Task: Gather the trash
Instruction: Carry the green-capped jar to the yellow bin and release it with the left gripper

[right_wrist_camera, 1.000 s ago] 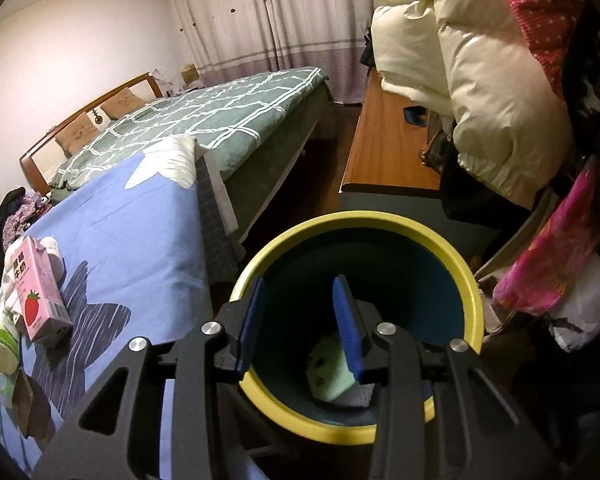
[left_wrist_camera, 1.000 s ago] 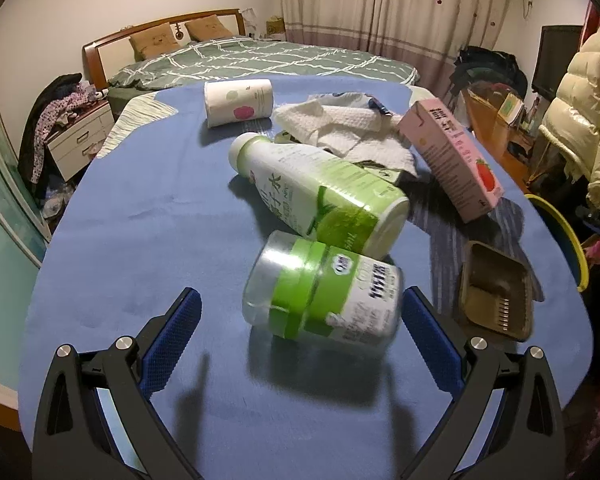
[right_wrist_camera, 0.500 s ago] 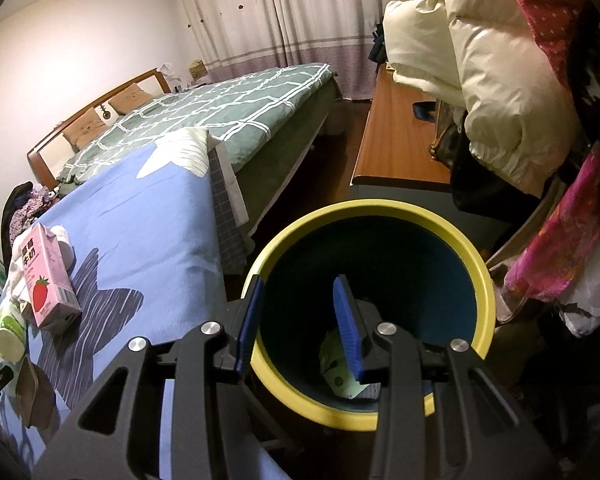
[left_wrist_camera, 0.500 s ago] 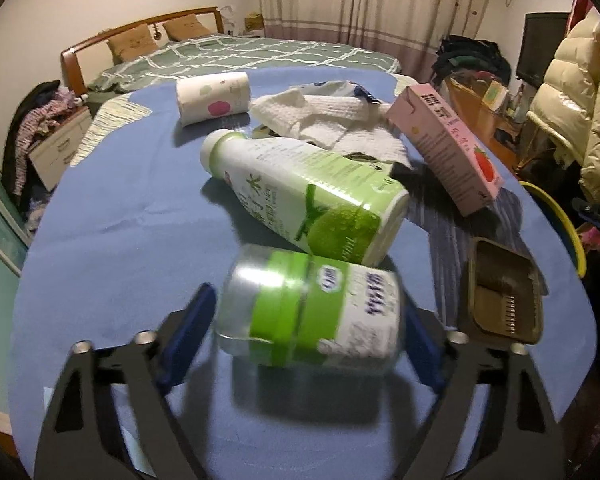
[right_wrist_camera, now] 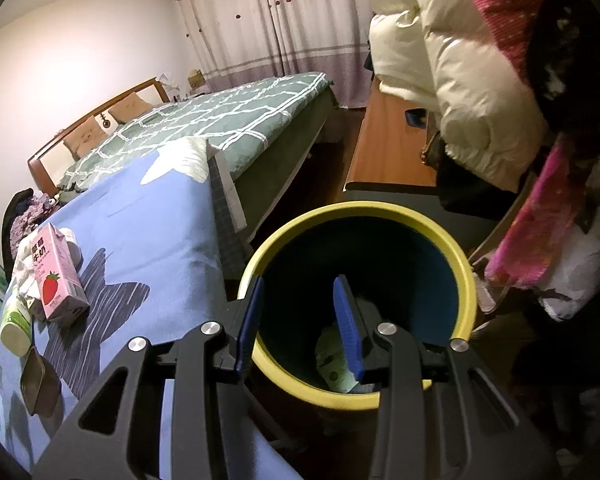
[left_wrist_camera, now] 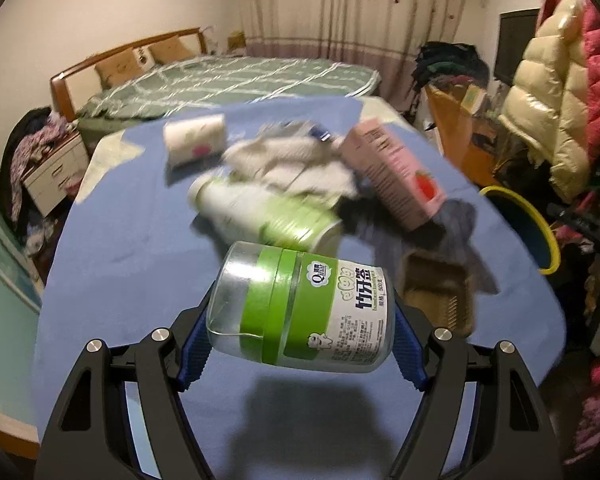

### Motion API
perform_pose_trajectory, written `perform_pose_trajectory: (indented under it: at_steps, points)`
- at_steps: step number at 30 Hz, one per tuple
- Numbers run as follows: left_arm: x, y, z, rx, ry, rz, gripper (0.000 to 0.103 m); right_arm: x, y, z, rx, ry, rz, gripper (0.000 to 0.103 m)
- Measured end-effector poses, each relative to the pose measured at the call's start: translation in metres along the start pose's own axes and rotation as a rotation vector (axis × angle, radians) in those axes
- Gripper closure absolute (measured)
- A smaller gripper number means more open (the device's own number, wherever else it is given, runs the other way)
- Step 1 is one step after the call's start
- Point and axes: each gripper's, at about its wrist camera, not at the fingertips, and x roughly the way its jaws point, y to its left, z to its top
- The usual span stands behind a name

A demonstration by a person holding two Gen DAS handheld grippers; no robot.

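I have the clear toothpick jar (left_wrist_camera: 300, 306) with its green band pinched sideways in my left gripper (left_wrist_camera: 300, 340), lifted off the blue-covered desk (left_wrist_camera: 132, 248). Behind it lie a green drink bottle (left_wrist_camera: 268, 214) and a pink strawberry-milk carton (left_wrist_camera: 396, 176). My right gripper (right_wrist_camera: 298, 326) hangs part-spread, empty, over the yellow-rimmed bin (right_wrist_camera: 452, 248).

The jar (left_wrist_camera: 300, 308) is clear with green bands and a white label printed in green and black. The bottle (left_wrist_camera: 268, 212) behind it is white and green. The carton (right_wrist_camera: 56, 276) is pink with a red strawberry. The cloth (left_wrist_camera: 132, 248) is blue, with a dark striped patch. The bin (right_wrist_camera: 356, 216) has a yellow rim and dark teal inside. The bedspread (right_wrist_camera: 228, 120) is green with white lines.
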Motion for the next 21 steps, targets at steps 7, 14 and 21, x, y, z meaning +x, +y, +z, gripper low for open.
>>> perform_pose_trajectory:
  at_steps: [7, 14, 21]
  points:
    - [0.009, -0.057, 0.043, 0.079, -0.02, -0.137, 0.029, -0.024, -0.016, -0.004, 0.004, -0.033, -0.036, 0.067]
    - [0.034, -0.147, 0.083, 0.192, -0.014, -0.259, 0.028, -0.044, -0.033, -0.009, 0.008, -0.078, -0.103, 0.059]
    - [0.079, -0.235, 0.108, 0.251, 0.051, -0.345, 0.028, -0.048, -0.051, -0.017, 0.023, -0.077, -0.135, 0.058]
